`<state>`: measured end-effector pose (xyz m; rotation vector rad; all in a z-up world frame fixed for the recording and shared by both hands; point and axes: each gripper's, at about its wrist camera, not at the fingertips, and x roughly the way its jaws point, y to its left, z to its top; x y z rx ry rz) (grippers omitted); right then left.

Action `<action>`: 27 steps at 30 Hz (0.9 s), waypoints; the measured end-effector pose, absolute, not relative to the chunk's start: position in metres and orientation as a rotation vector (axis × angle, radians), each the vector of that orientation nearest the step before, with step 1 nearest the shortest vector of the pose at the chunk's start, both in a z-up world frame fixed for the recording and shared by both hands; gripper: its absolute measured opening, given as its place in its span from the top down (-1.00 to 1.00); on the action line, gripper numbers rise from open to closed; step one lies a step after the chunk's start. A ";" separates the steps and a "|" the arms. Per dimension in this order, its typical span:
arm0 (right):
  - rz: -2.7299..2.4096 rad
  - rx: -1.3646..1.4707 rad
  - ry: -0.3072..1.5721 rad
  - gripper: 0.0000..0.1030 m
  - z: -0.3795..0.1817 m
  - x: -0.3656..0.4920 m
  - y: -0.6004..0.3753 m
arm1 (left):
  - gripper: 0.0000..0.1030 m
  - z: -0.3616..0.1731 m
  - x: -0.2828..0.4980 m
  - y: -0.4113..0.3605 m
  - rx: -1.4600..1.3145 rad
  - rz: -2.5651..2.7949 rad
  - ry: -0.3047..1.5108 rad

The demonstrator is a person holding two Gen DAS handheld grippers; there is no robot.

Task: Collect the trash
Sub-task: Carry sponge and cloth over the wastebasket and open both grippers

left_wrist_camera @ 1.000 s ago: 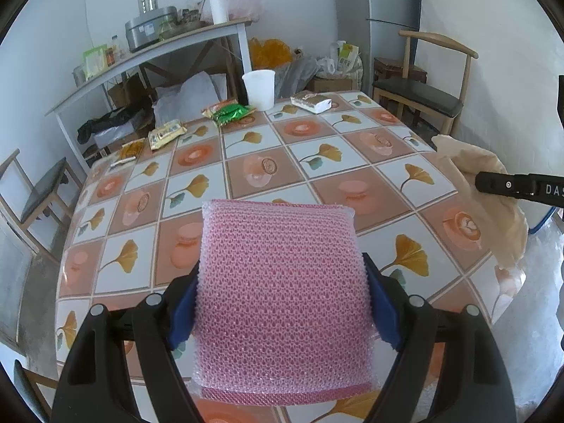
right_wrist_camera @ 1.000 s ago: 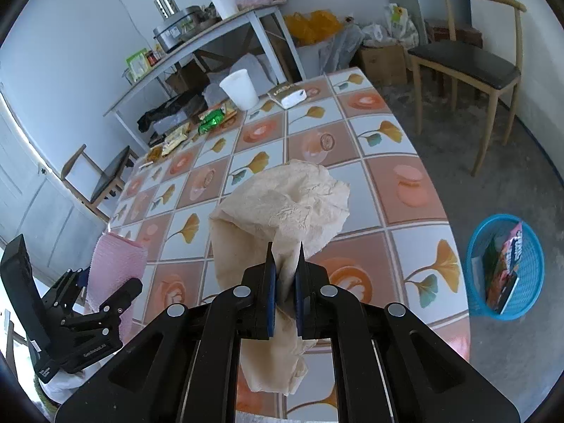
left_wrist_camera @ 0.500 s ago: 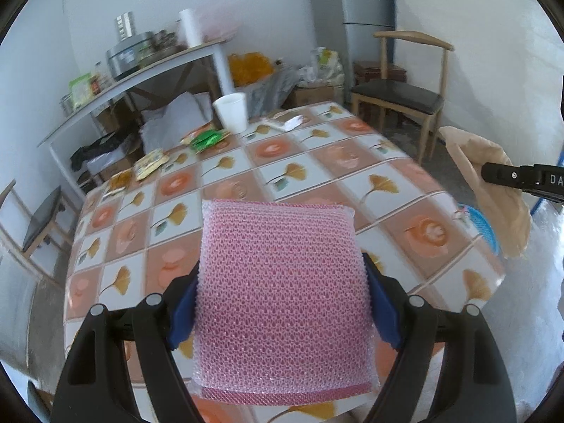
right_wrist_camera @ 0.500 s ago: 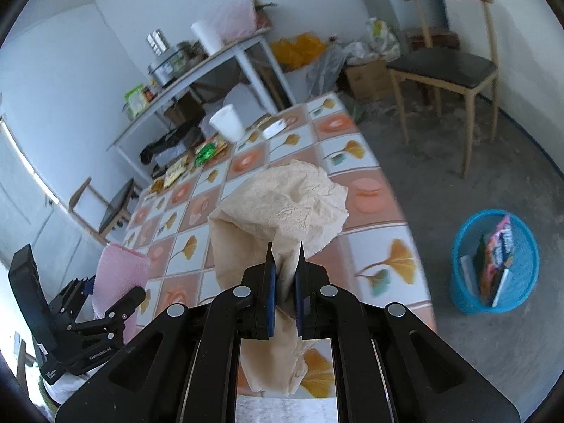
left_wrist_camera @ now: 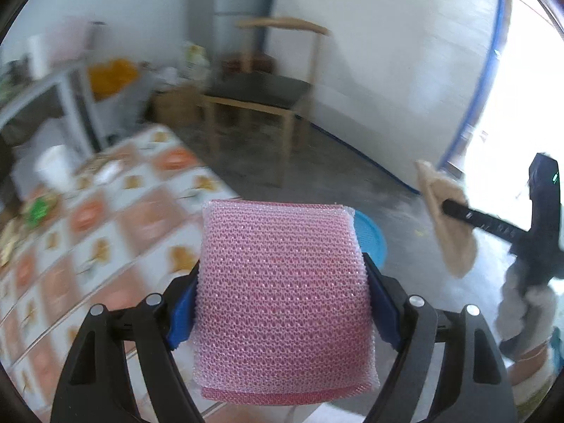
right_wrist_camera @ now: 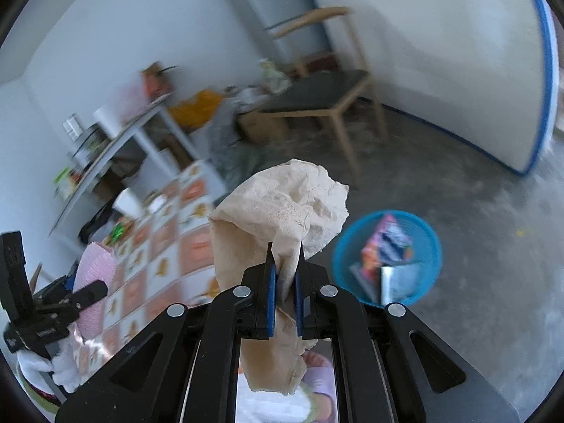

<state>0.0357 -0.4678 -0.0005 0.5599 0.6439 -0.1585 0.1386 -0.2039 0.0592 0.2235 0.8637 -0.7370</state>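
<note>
While both loads hang short of the blue bin (right_wrist_camera: 387,257) on the floor, your left tool (left_wrist_camera: 282,303) clamps pink foam wrap (left_wrist_camera: 282,292) w/ jaws wide; right tool (right_wrist_camera: 283,275) pinches crumpled paper (right_wrist_camera: 275,211). Letting go too soon drops trash beside the bin; light paper may drift.

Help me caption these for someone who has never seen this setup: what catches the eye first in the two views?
A big pink mesh foam pad fills the lower middle of the left wrist view, clamped between wide-set jaws. In the right wrist view, crumpled beige paper hangs pinched between nearly closed jaws at the centre. Just right of it, a bright blue basket with wrappers inside stands on the grey floor.
</note>
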 end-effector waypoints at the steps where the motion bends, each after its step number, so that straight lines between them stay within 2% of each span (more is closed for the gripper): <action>1: -0.177 0.584 0.651 0.86 -0.009 0.035 -0.478 | -0.53 0.055 0.144 -0.216 0.220 -0.760 0.888; 7: -0.224 0.745 0.707 0.86 -0.063 0.043 -0.523 | -0.53 0.008 0.189 -0.308 0.231 -0.837 1.095; 14: -0.201 0.930 0.803 0.86 -0.137 0.094 -0.569 | -0.53 -0.070 0.243 -0.409 0.297 -0.832 1.319; 23: -0.260 1.067 0.867 0.80 -0.206 0.149 -0.615 | -0.53 -0.180 0.310 -0.461 0.273 -0.628 1.595; 25: -0.253 1.088 0.879 0.77 -0.218 0.158 -0.619 | -0.54 -0.196 0.317 -0.467 0.274 -0.591 1.620; 26: -0.249 1.099 0.884 0.69 -0.223 0.162 -0.621 | -0.55 -0.205 0.321 -0.470 0.260 -0.576 1.636; 27: -0.251 1.103 0.890 0.47 -0.224 0.162 -0.622 | -0.55 -0.210 0.324 -0.472 0.245 -0.573 1.649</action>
